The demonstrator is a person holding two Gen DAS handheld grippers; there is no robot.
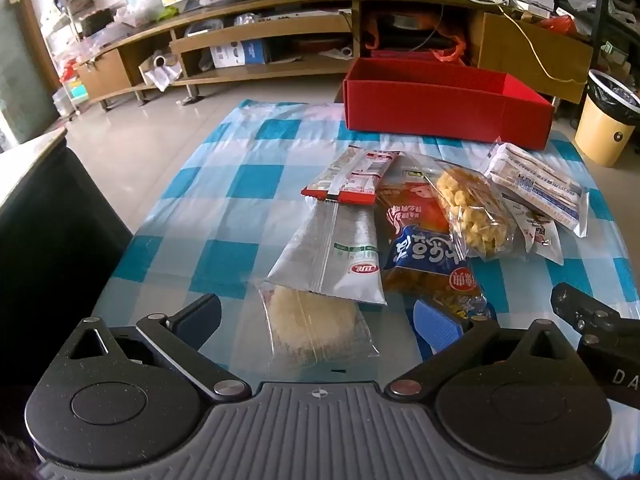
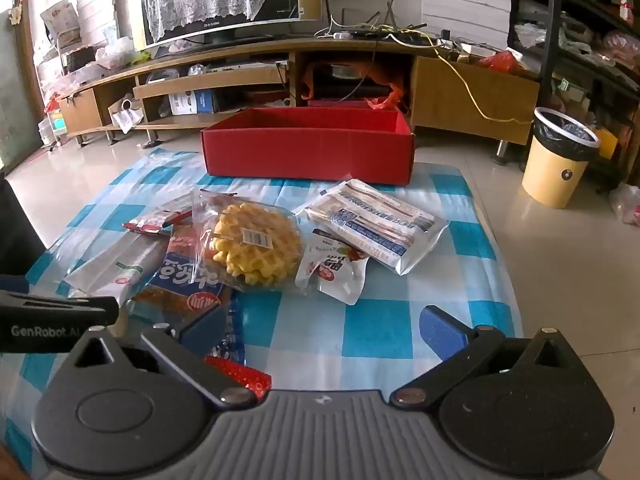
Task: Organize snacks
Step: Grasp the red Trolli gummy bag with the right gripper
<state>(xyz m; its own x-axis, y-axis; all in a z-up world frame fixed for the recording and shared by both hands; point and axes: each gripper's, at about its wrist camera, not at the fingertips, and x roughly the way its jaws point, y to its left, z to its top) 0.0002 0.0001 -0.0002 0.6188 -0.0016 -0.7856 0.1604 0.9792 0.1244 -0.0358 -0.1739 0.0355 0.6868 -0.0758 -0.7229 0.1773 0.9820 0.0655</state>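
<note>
Yellow waffle (image 2: 256, 250) in clear wrapper, snack packets heaped, red box (image 2: 308, 152) behind

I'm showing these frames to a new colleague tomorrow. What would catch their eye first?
Probably the red box, open-topped at the far edge of the blue-checked cloth. Next, the heap of snack packets in front of it, above all the yellow waffle in its clear bag at the middle. Both grippers, left gripper and right gripper, stand open near the pile, holding nothing.
</note>
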